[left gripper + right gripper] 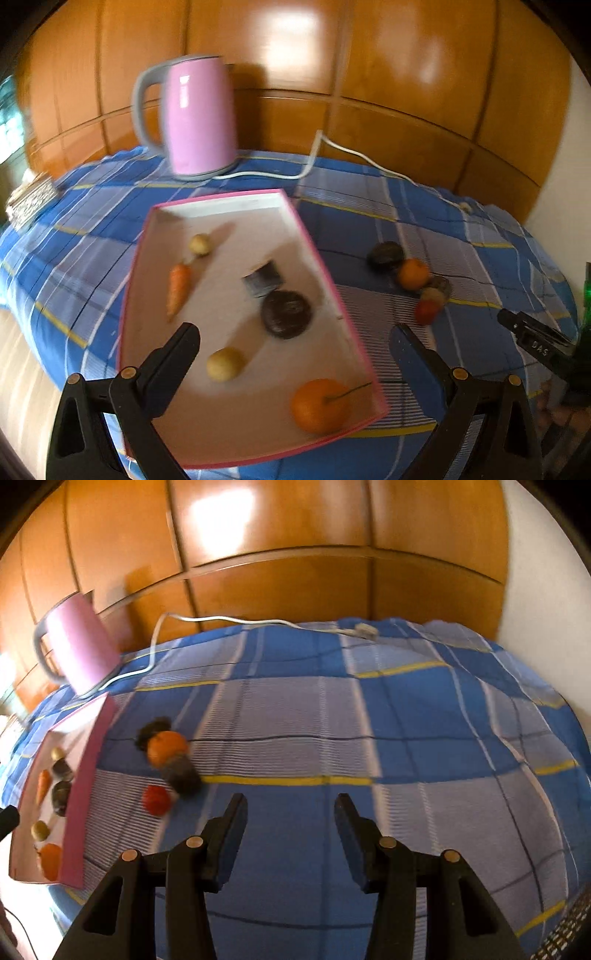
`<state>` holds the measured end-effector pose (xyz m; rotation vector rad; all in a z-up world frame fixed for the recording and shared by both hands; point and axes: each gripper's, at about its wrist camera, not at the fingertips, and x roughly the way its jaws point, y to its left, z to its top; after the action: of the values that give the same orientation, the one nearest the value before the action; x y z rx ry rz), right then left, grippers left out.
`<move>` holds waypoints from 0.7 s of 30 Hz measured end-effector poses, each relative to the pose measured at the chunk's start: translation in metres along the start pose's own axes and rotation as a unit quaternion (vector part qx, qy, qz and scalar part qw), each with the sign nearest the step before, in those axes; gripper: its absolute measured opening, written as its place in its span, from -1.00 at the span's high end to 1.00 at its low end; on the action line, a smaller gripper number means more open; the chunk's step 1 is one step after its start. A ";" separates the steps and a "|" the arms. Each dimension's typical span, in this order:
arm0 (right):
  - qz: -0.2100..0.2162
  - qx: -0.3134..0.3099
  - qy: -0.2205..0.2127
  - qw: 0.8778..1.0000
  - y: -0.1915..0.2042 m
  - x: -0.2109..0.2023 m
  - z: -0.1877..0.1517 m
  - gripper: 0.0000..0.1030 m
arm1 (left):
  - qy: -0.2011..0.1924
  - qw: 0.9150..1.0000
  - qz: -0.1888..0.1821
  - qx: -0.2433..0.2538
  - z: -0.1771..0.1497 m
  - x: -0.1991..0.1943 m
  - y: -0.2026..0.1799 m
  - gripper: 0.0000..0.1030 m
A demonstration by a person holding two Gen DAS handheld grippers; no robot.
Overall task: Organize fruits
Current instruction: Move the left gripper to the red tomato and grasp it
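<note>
The right gripper point(291, 814) has its black jaws parted with nothing between them, hanging over the blue plaid cloth point(406, 738) on the counter. The left gripper point(295, 345) stands wide and empty above the near end of a shallow pink-edged tray point(317, 258).

In the tray lie a glossy orange with a thin stem point(319, 405), two small pale round fruits point(224, 363) point(200, 244), a dark ridged disc point(287, 314), a grey spool-like cylinder point(263, 277) and a tapered carrot point(179, 288).

On the cloth beside the tray, touching in a cluster: a dark rough fruit point(153, 729), an orange point(168, 749), a fuzzy brown fruit point(183, 773) and a red one point(157, 800).

Behind stands a smooth pink kettle point(199, 118) with a white cord point(340, 151), against glossy wood panelling point(406, 74).
</note>
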<state>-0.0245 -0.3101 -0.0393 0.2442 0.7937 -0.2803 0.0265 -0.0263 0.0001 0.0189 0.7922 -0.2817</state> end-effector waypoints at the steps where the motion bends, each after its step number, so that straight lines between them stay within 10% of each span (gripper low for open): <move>1: -0.004 0.004 0.001 1.000 -0.005 -0.001 -0.002 0.04 | 0.003 1.000 -0.008 0.007 0.003 0.002 -0.006 -0.98; 12: -0.036 0.020 -0.002 0.999 -0.032 -0.003 -0.011 0.04 | 0.062 0.986 -0.103 0.119 0.014 0.033 -0.081 -0.35; 21: -0.064 0.045 -0.014 0.997 -0.053 -0.009 -0.014 0.04 | 0.104 0.978 -0.112 0.146 0.015 0.074 -0.109 -0.09</move>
<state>-0.0575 -0.3538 -0.0486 0.2746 0.7706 -0.4408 0.0578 -0.1513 -0.0318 0.2393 0.9563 -0.6156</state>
